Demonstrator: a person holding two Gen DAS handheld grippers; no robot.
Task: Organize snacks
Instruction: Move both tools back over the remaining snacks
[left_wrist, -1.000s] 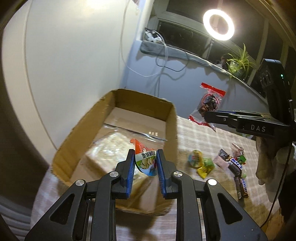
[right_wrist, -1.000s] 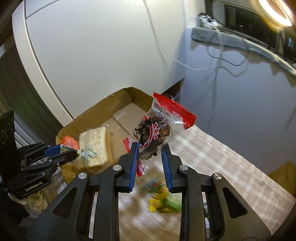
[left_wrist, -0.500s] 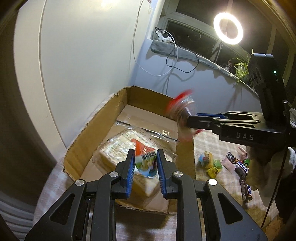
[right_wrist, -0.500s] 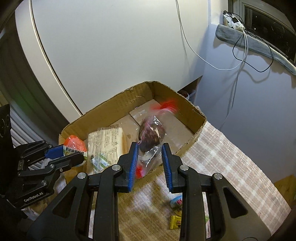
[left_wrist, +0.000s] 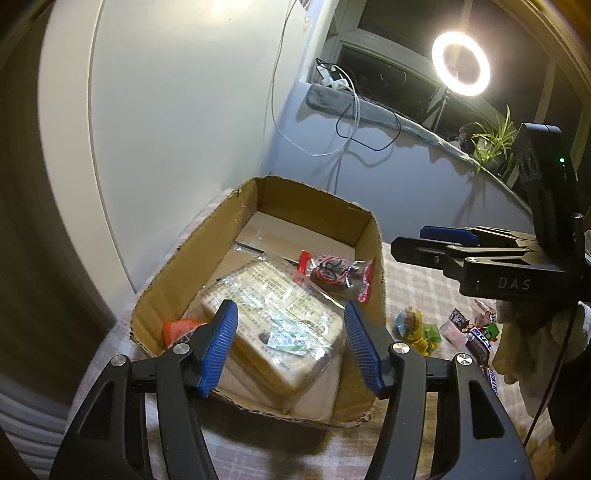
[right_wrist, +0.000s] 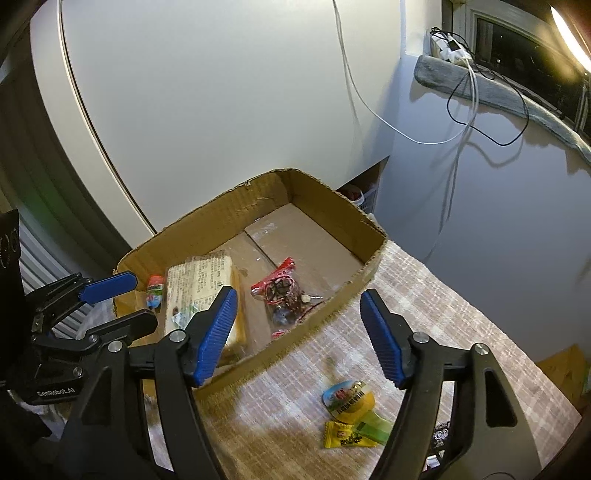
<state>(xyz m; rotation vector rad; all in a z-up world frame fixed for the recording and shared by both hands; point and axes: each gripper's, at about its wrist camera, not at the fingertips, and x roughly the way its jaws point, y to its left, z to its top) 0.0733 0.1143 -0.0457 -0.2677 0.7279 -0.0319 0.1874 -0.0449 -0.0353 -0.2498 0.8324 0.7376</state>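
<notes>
An open cardboard box (left_wrist: 255, 206) (right_wrist: 325, 199) stands on the checked tablecloth. Inside lie a large wrapped bread block (left_wrist: 273, 317) (right_wrist: 199, 284), a clear red-edged bag of dark snacks (left_wrist: 334, 273) (right_wrist: 284, 295) and a small orange-topped packet (left_wrist: 179, 328) (right_wrist: 155, 290) in the near left corner. My left gripper (left_wrist: 290, 345) hovers over the box's near end, jaws opening, nothing between them. My right gripper (right_wrist: 297, 332) hangs above the box's right wall, jaws opening and empty. Each gripper shows in the other's view: the right gripper (left_wrist: 443, 240), the left gripper (right_wrist: 110, 302).
Loose small snacks lie on the cloth right of the box: a round yellow sweet (left_wrist: 410, 321) (right_wrist: 347, 398), yellow and green packets (left_wrist: 428, 338) (right_wrist: 351, 437) and chocolate bars (left_wrist: 480, 341). White walls, hanging cables (left_wrist: 351, 125), a ring light (left_wrist: 461, 63) and a plant (left_wrist: 491, 144) stand behind.
Both grippers have opened. The orange-topped packet dropped from the left one into the box's near corner; the red-edged bag left the right one and now lies on the box floor.
</notes>
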